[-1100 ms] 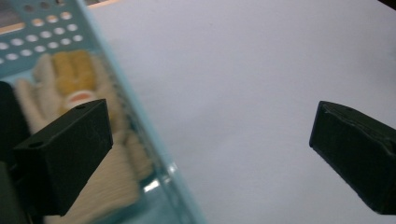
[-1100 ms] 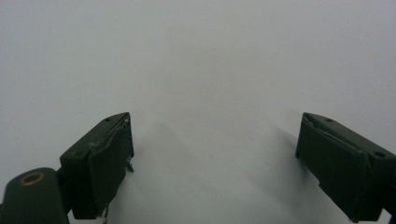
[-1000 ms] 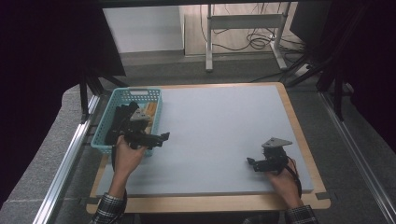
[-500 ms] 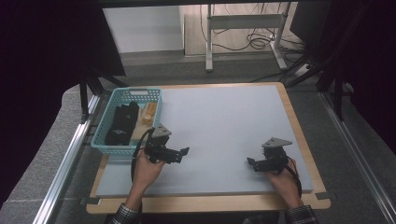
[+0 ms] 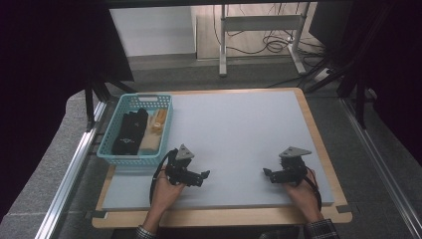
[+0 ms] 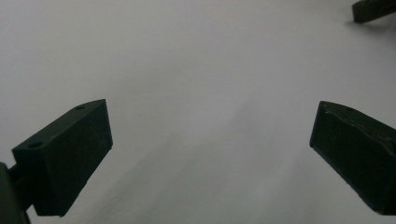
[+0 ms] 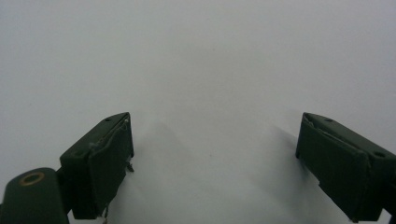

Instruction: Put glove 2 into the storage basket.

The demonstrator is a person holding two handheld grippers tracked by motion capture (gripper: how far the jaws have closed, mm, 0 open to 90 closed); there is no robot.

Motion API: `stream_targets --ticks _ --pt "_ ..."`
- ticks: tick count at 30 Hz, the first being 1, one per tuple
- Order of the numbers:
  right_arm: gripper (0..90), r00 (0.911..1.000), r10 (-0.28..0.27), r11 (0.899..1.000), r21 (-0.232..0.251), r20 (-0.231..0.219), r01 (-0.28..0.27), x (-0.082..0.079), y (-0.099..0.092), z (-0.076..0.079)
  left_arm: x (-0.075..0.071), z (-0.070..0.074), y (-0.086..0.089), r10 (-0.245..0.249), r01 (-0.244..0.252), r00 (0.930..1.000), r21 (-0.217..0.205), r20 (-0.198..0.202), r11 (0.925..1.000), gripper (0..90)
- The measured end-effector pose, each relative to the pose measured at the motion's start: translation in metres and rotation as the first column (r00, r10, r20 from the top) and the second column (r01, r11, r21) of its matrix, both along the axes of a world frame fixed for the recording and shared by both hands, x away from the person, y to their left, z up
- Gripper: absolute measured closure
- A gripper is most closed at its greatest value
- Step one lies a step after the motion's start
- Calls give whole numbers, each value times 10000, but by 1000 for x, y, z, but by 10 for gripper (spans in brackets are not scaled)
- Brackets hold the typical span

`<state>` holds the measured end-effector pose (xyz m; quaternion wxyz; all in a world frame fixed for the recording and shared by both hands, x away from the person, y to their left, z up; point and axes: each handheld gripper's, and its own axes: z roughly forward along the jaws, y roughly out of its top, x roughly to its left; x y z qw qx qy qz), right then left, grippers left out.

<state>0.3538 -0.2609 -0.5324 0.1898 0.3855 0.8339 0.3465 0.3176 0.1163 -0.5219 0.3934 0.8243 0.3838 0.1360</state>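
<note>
Basket (image 5: 137,130) sits at the bench's (image 5: 239,129) far left with its items; my left tool (image 5: 201,175) has pulled back from it, released and empty, right tool (image 5: 267,174) released too—drop-off looks done.

L gripper (image 5: 204,175) empty on mat, teal basket (image 5: 113,155) w/ gloves just behind-left; R gripper (image 5: 267,174) well apart.

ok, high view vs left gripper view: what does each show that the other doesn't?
High view alone: the teal basket with dark and tan items inside, both hands, the wooden table edge and the floor. Left gripper view alone: a close look at the left tool, jaws wide apart over bare surface with nothing between them. Both: the grey mat and part of the right tool.
</note>
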Motion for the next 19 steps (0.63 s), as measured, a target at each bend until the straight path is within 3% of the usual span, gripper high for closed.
stream_targets --ticks 5,10,19 --pt "106 10000 -2 10000 -1 -1 2 0 0 0 -1 -12 -3 -67 74 9995 228 -301 9997 0" --pt "106 10000 1 10000 -4 1 -1 0 0 0 -1 -24 -10 37 14 9984 885 -570 9961 0" --pt "105 10000 9 10000 -16 4 -9 0 0 0 -2 -26 -11 115 -74 9989 893 -459 9960 0"
